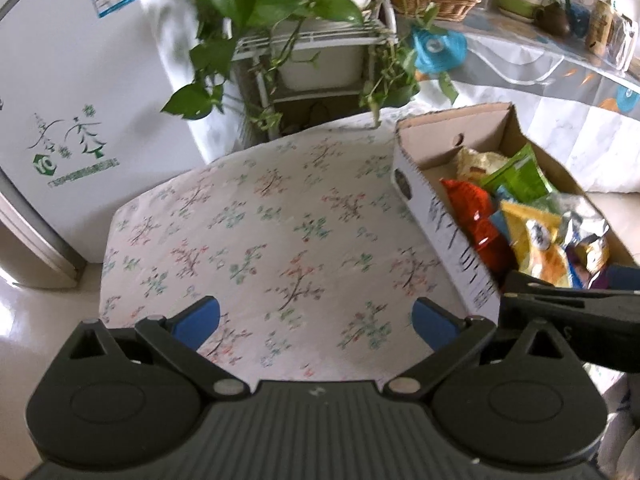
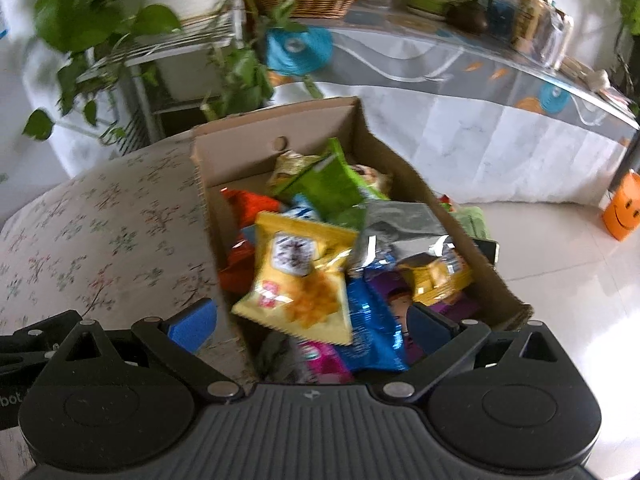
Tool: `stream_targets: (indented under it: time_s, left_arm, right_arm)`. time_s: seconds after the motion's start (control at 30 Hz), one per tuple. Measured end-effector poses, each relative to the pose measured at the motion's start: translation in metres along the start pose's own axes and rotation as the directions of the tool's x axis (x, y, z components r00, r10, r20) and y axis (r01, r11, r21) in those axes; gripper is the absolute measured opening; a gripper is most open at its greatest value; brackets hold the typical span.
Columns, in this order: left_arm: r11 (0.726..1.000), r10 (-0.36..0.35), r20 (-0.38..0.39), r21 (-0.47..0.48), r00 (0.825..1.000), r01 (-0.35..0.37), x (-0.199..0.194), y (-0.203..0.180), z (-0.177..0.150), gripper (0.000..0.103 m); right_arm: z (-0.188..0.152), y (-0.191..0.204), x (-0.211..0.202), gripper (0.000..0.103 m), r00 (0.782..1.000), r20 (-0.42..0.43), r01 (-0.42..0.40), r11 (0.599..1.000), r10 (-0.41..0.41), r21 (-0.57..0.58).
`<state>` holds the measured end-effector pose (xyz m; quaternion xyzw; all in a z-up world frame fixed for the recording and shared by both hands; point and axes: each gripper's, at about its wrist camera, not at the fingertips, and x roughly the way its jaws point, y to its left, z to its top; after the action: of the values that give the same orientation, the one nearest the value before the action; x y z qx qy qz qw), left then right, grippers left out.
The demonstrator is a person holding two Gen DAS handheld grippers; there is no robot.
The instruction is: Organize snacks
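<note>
Over the floral tablecloth [image 1: 280, 240] hangs the left gripper [image 1: 316, 316], jaws spread, empty; beside it, the right gripper [image 2: 312, 324] gapes above snack packets [image 2: 300, 276] filling the cardboard box [image 2: 280, 124].

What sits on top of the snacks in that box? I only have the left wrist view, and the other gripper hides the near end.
Observer: From the right wrist, a yellow snack bag lies on top near the middle of the cardboard box.
Operator: Is the right gripper holding anything?
Observer: No. The right gripper is open, spread above the near end of the box, with a blue packet between its fingers but not pinched.
Operator: Anything past the box's far side?
Observer: Yes, an orange container with a smiley face stands on the pale floor.
</note>
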<state>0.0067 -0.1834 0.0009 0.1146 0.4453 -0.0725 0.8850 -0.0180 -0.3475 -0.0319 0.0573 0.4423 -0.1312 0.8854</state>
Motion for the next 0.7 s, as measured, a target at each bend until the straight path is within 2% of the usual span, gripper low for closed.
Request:
stream_targets:
  time_s: [0.27,0.57,0.7]
  left_arm:
    - [1.000,0.027,-0.033,-0.004,0.999,-0.028,-0.001,0.026,-0.021,0.101]
    - [0.999,0.042,-0.097,-0.024,0.994,-0.044,0.007,0.054,-0.049,0.102]
    - [0.998,0.040,-0.139,-0.032,0.990,-0.045,0.015,0.064,-0.063,0.102]
  right_arm:
    - [-0.019,0.031,0.000,0.103,1.000,-0.006,-0.029,0.997,0.029,-0.077]
    - [-0.045,0.065,0.010,0.103,0.996,-0.058,-0.083,0.986,0.075,-0.147]
    - [-0.058,0.087,0.012,0.103,1.000,-0.011,-0.020,0.969,0.018,-0.248]
